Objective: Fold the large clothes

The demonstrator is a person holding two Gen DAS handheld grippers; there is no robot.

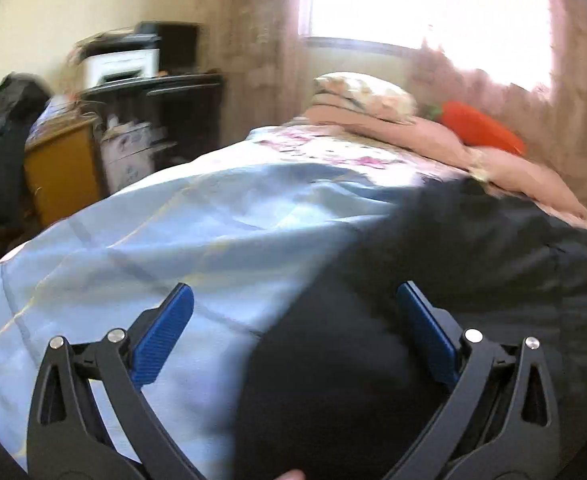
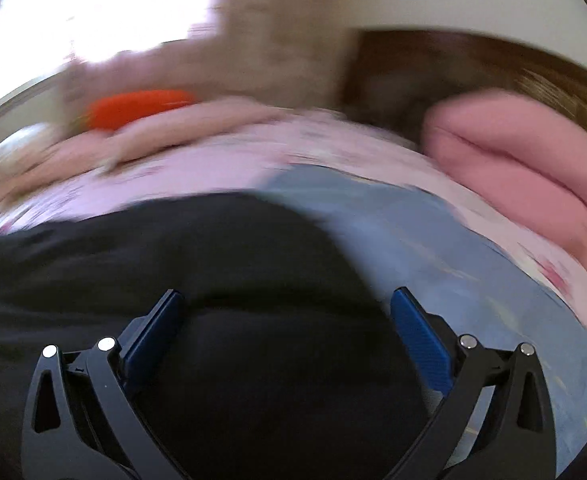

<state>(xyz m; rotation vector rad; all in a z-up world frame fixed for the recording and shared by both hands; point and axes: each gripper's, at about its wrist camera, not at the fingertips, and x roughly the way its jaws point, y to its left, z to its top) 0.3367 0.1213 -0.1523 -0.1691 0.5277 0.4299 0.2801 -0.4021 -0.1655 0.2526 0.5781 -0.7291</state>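
A large black garment [image 1: 453,272] lies spread on the bed over a light blue sheet [image 1: 153,232]. My left gripper [image 1: 295,300] is open and empty, hovering over the garment's left edge where it meets the sheet. In the right wrist view the same black garment [image 2: 213,264] fills the lower left. My right gripper [image 2: 287,300] is open and empty above the garment near its right edge, with the blue sheet [image 2: 433,248] to the right. Both views are motion-blurred.
Pink bedding [image 1: 433,136] and an orange carrot-shaped cushion [image 1: 481,128] lie at the bed's far side under a bright window. A pink pillow [image 2: 525,152] sits at the right. A dark cabinet with a printer [image 1: 133,64] and a wooden stand [image 1: 61,168] are left of the bed.
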